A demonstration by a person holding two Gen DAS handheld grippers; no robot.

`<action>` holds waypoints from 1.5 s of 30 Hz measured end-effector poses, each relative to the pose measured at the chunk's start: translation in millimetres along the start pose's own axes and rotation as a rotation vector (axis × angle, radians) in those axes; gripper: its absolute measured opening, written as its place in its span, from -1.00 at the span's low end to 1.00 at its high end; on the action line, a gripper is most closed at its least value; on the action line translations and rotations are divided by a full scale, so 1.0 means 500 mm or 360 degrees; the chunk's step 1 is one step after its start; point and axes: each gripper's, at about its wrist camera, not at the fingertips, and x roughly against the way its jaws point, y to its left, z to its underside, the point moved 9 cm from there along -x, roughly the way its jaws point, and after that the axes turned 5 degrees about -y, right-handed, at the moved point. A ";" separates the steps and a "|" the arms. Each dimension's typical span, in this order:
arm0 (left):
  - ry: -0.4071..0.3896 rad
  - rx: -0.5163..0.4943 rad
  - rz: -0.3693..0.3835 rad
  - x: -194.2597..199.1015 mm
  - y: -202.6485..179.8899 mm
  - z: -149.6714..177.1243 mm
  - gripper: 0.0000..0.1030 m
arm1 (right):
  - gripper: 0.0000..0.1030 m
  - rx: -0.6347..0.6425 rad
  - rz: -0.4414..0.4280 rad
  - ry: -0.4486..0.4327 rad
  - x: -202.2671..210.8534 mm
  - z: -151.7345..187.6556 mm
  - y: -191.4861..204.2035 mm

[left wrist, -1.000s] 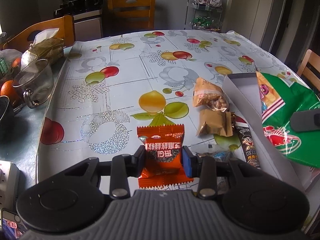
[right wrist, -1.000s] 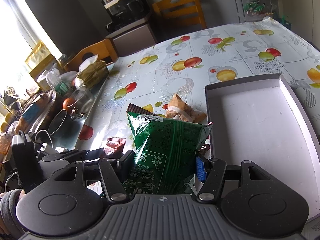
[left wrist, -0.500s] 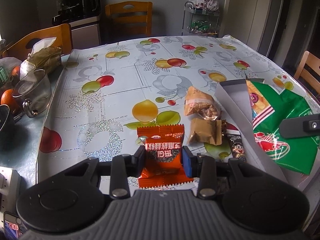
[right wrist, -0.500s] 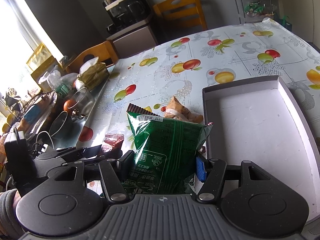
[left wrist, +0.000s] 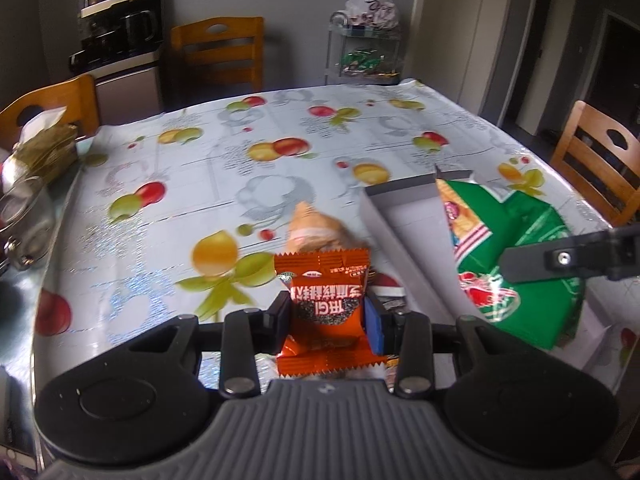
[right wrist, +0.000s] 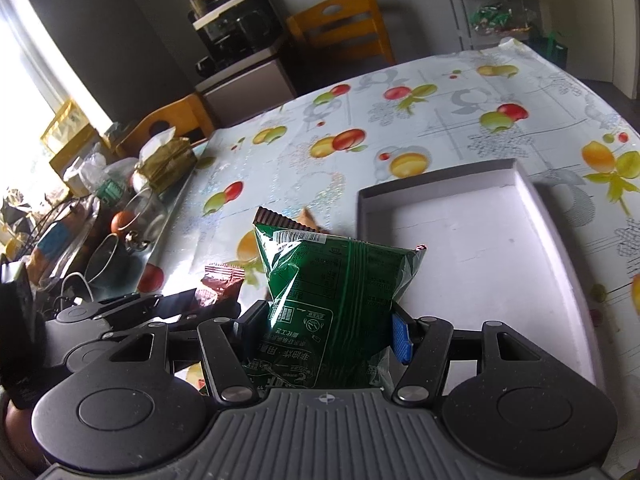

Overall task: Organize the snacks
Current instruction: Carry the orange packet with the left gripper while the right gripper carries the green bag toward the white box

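- Since a second ago both claws have risen: the left claw [left wrist: 326, 316] now carries its orange packet [left wrist: 324, 304] clear of the tabletop [left wrist: 248, 184], and the loose snacks sit lower and partly hidden behind the packet.
- Left claw clenched on the orange packet, jaws pressing its two sides; packet upright, off the cloth.
- Right claw [right wrist: 326, 330] clenched on the green bag [right wrist: 336, 292], held upright just left of the white tray [right wrist: 472, 248]; in the left view the bag hangs over the tray's near part.
- Tray interior looks bare in the right view: judging from that, nothing is sorted in yet.
- Left to do, by my reading: set down both held packs, then collect the tan packet [left wrist: 316, 232] and the dark wrappers lying beside the tray wall; how many wrappers there are I cannot tell, as they are mostly hidden.
- Writing: orange packet shows bold white Chinese characters, upside down to the camera, not legible to me. Green bag's back panel carries a barcode, a text table and small icons; too small to read. No brand name made out.
- Motion blur on the tan packet.
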 end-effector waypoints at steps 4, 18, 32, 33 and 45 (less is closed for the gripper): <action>-0.0004 -0.0018 0.0019 -0.003 -0.037 -0.012 -0.30 | 0.18 -0.0022 0.0006 -0.0005 0.009 -0.010 -0.031; -0.0007 -0.0140 0.0090 -0.028 -0.147 -0.040 -0.30 | 0.18 -0.0072 0.0029 0.0015 0.000 -0.041 -0.129; 0.0000 -0.0194 0.0106 -0.100 -0.215 -0.065 -0.30 | 0.18 -0.0056 0.0092 0.0074 -0.010 -0.057 -0.209; -0.0002 -0.0202 0.0104 -0.106 -0.218 -0.067 -0.30 | 0.18 -0.0051 0.0094 0.0076 -0.011 -0.058 -0.212; 0.0026 -0.0269 0.0077 -0.170 -0.241 -0.072 -0.30 | 0.18 0.0013 0.0121 0.0120 -0.045 -0.075 -0.241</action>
